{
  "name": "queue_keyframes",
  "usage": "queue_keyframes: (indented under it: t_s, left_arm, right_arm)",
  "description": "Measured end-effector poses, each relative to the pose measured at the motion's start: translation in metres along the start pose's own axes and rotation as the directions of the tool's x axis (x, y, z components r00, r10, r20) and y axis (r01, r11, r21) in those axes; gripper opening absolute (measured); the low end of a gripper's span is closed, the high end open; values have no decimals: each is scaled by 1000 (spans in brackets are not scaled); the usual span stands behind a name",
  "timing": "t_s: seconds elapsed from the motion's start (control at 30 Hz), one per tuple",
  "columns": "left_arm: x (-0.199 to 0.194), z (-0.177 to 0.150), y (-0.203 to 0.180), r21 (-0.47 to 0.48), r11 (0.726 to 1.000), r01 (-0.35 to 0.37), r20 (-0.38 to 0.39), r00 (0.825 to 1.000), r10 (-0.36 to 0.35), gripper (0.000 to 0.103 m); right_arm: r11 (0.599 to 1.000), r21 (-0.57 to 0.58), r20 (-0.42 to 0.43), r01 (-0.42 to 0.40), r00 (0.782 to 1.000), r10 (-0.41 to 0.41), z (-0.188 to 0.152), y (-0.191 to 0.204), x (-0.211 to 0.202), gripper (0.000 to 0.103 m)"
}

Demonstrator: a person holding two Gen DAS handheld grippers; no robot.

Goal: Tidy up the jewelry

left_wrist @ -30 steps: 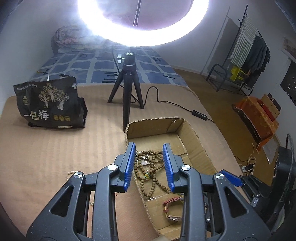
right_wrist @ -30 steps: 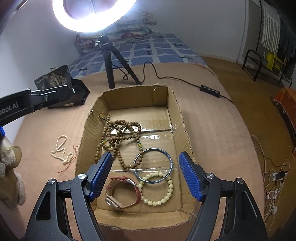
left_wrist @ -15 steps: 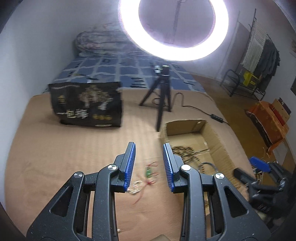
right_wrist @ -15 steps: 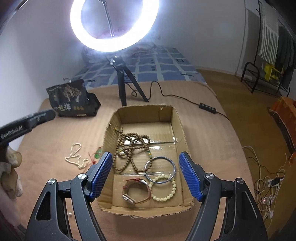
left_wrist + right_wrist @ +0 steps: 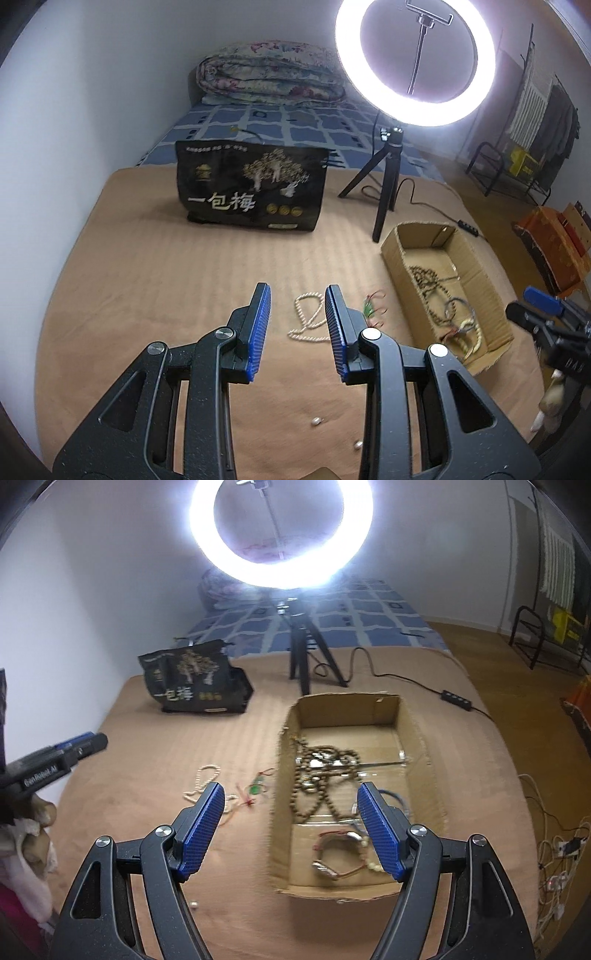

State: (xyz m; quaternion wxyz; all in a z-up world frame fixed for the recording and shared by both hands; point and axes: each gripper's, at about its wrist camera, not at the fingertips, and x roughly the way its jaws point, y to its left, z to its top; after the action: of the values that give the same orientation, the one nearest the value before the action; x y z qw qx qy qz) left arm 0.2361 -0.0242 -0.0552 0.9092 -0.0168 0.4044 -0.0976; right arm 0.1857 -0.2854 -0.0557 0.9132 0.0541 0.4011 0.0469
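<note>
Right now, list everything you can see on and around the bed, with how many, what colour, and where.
Cardboard box: one, brown, on the tan blanket, right of centre.
Wooden bead strand: one tangle, brown, inside the box.
Watch: one, reddish strap, near end of the box.
Bangle: one, bluish, in the box, partly hidden.
Pale bead bracelet: one, cream, in the box beside the watch.
Pearl necklace: one, white, on the blanket left of the box.
Green pendant on red cord: one, between necklace and box.
Small loose beads: two or so, pale, near edge.
Black bag: one, gold print, far left.
Ring light: one, white, on a black tripod.
Folded quilt: one, floral, by the wall.
Left gripper: blue pads, open, empty.
Right gripper: blue pads, open, empty.
</note>
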Motion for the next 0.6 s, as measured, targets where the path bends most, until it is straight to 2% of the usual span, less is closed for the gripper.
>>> queue_keyframes:
  t_s: [0.3, 0.6]
  left_arm:
    - [-4, -39, 21, 10, 1000, 9, -32, 999, -8, 30]
    - [10, -95, 23, 16, 996, 87, -102, 991, -85, 30]
  right_arm:
    - [998, 18, -8, -63, 998, 63, -2, 15, 7, 74]
    - [993, 6, -38, -114, 993, 114, -6, 31, 26, 74]
